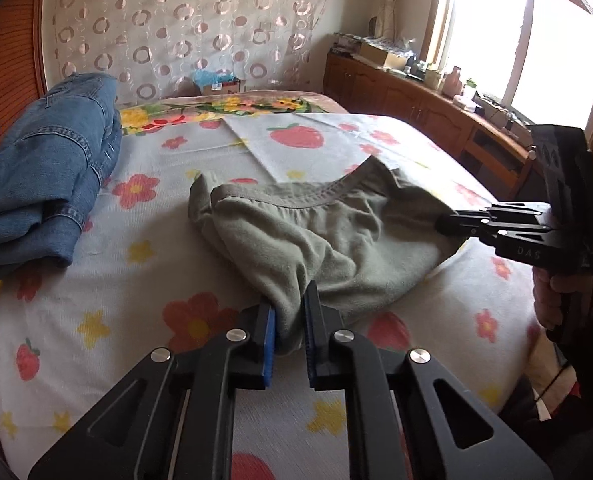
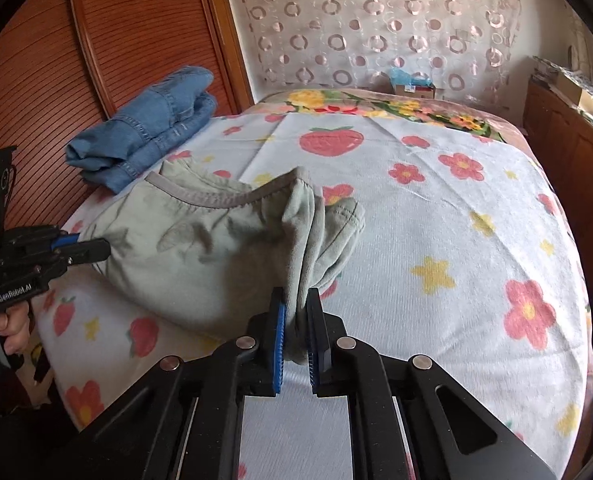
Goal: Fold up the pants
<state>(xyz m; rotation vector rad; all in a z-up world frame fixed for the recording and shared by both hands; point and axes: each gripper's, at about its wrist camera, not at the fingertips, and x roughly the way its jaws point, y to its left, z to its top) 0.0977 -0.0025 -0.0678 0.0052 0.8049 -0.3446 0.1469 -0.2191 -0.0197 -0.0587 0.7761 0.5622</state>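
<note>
While both grippers hold it, the green pants (image 1: 316,236) hang stretched just above the bed (image 1: 144,292), with the waistband on the far side. The left gripper (image 1: 288,340) pinches bunched cloth between its blue pads. The right gripper (image 2: 298,340) also pinches a fold at the other end. Folded jeans (image 2: 148,140) lie near the wooden headboard (image 2: 56,48), close to the pants.

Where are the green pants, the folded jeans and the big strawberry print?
green pants (image 1: 328,240): left wrist view, middle of the cloth.
folded jeans (image 2: 152,136): right wrist view, top of the pile.
strawberry print (image 2: 330,140): right wrist view, its red middle.
</note>
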